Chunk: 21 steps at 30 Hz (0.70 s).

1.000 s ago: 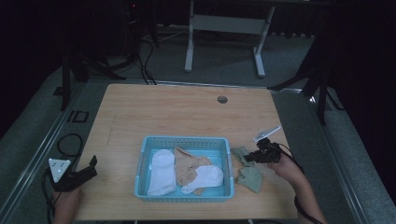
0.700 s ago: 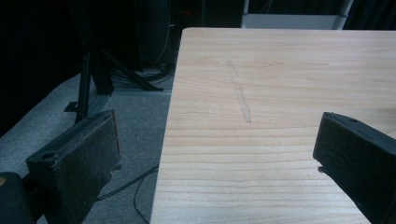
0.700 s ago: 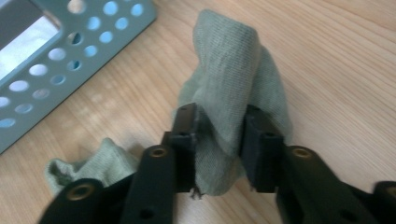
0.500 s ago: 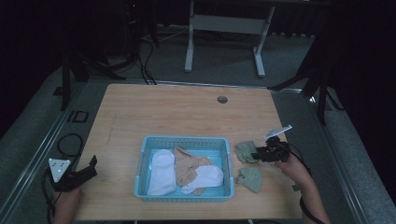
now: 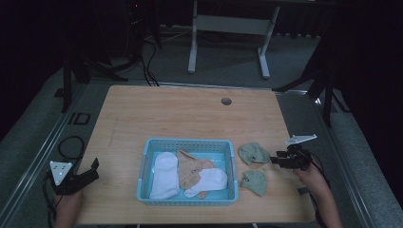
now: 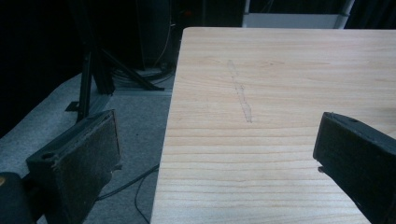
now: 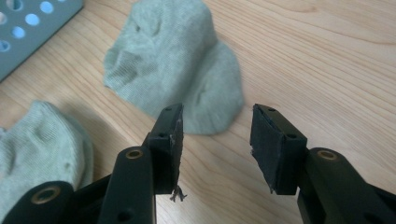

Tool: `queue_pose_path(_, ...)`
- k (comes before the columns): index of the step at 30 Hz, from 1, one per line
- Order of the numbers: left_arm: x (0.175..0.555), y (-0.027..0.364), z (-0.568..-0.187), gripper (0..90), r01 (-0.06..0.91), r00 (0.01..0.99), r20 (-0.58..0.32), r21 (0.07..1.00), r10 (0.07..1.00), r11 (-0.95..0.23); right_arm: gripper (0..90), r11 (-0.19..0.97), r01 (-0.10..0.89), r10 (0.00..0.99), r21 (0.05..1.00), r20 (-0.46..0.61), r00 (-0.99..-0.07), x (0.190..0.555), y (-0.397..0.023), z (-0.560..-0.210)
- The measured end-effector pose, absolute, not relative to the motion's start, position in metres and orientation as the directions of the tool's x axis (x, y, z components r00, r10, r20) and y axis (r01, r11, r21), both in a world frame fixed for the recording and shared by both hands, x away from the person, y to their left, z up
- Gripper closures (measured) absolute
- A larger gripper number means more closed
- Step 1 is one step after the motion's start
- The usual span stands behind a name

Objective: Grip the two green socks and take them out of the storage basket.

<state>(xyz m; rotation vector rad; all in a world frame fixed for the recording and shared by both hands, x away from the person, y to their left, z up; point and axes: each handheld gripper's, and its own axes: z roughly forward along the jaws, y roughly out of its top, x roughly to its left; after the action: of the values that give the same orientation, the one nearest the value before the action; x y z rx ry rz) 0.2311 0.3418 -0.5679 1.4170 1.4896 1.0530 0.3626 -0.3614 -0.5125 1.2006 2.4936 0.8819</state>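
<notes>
Two grey-green socks lie on the wooden table right of a blue basket (image 5: 187,141): one farther back (image 5: 253,153) (image 7: 173,60), one nearer the front edge (image 5: 255,182) (image 7: 37,140). My right gripper (image 5: 273,160) (image 7: 215,126) hovers just right of the farther sock. Its jaws have just been opening, and nothing is between them. Inside the basket lie a white sock (image 5: 165,175), a tan sock (image 5: 191,166) and another white sock (image 5: 209,180). My left gripper (image 5: 95,168) (image 6: 219,154) rests at the table's front left corner, open over bare wood.
A small round cable hole (image 5: 226,101) sits near the table's far edge. The basket's corner (image 7: 28,28) shows at the upper left of the right gripper view. Cables and stand legs lie on the floor beyond the table's left edge (image 6: 168,140).
My right gripper let go of the farther green sock, opened and drew back to the right. The sock now lies flat on the table. The left gripper stayed still.
</notes>
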Motion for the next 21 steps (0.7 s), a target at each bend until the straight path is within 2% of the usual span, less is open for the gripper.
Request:
queue_pose_path(5,0.231,0.342,-0.568,0.3,0.325,-0.044,-0.007,0.945,0.999,0.021,53.9,0.449,0.626,0.792,0.637,0.041,-0.609,0.355,-0.37,-0.515)
queue_pose_path(13,0.231,0.342,-0.568,0.3,0.326,-0.041,-0.007,0.945,0.999,0.02,46.2,0.356,0.644,0.852,0.677,0.048,-0.522,0.347,-0.381,-0.524)
queue_pose_path(19,0.231,0.342,-0.568,0.3,0.325,-0.041,-0.009,0.946,0.999,0.022,36.0,0.296,0.638,0.88,0.71,0.058,-0.472,0.342,-0.386,-0.529)
queue_pose_path(20,0.231,0.342,-0.568,0.3,0.325,-0.042,-0.007,0.945,0.999,0.02,29.6,0.296,0.639,0.88,0.71,0.057,-0.471,0.339,-0.387,-0.532)
queue_pose_path(21,0.231,0.342,-0.568,0.3,0.325,-0.042,-0.007,0.945,0.999,0.02,29.6,0.296,0.639,0.88,0.71,0.057,-0.471,0.339,-0.387,-0.532)
